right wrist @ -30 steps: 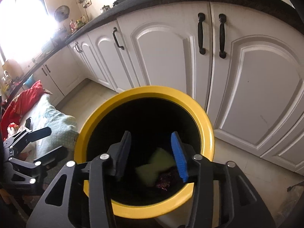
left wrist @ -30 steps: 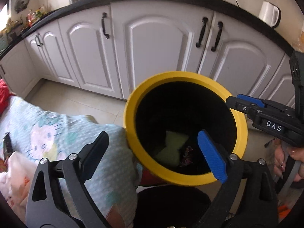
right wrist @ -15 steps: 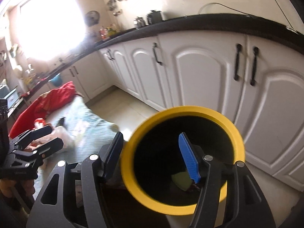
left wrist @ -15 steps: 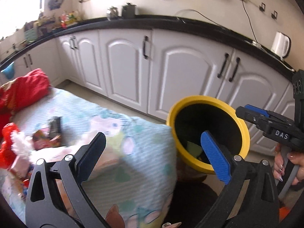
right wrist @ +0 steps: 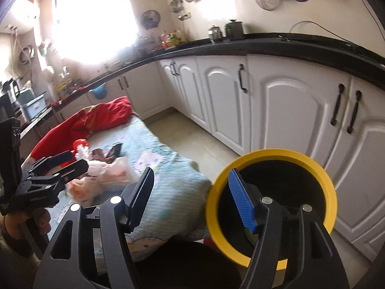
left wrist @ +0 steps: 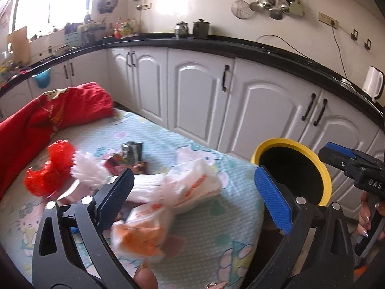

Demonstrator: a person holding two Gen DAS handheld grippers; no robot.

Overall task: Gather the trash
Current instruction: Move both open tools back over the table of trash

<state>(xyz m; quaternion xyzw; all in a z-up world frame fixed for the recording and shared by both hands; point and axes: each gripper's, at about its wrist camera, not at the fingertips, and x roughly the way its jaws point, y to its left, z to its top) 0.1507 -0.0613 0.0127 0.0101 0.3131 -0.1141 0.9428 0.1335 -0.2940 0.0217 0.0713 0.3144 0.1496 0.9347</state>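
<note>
Two views, and each catches what the other misses. From the left wrist, the left gripper (left wrist: pixel 192 192) stands wide open with nothing between its jaws, above a pale patterned sheet (left wrist: pixel 216 228). Trash lies close below it: crumpled white-and-orange plastic bags (left wrist: pixel 168 207), a red plastic bag (left wrist: pixel 48 168), a white frilly scrap (left wrist: pixel 87 168) and dark wrappers (left wrist: pixel 131 151). A red blanket (left wrist: pixel 43 118) is bunched at the far left. The yellow-rimmed bin (left wrist: pixel 322 168) sits off the sheet's right edge, its inside plain black here — and the right gripper (left wrist: pixel 346 161) juts in at the right border, a hand (left wrist: pixel 365 216) beneath it.

From the right wrist, the right gripper (right wrist: pixel 190 197) has just been opening; its jaws stand apart and empty, the blue pad over the bin's rim (right wrist: pixel 211 204). This view looks into the bin, yet little shows in the dark — only a pale patch low inside. The trash (right wrist: pixel 103 171) shows small and blurred, with the left gripper (right wrist: pixel 62 161) over it. White cabinets (right wrist: pixel 288 110) run behind.
</note>
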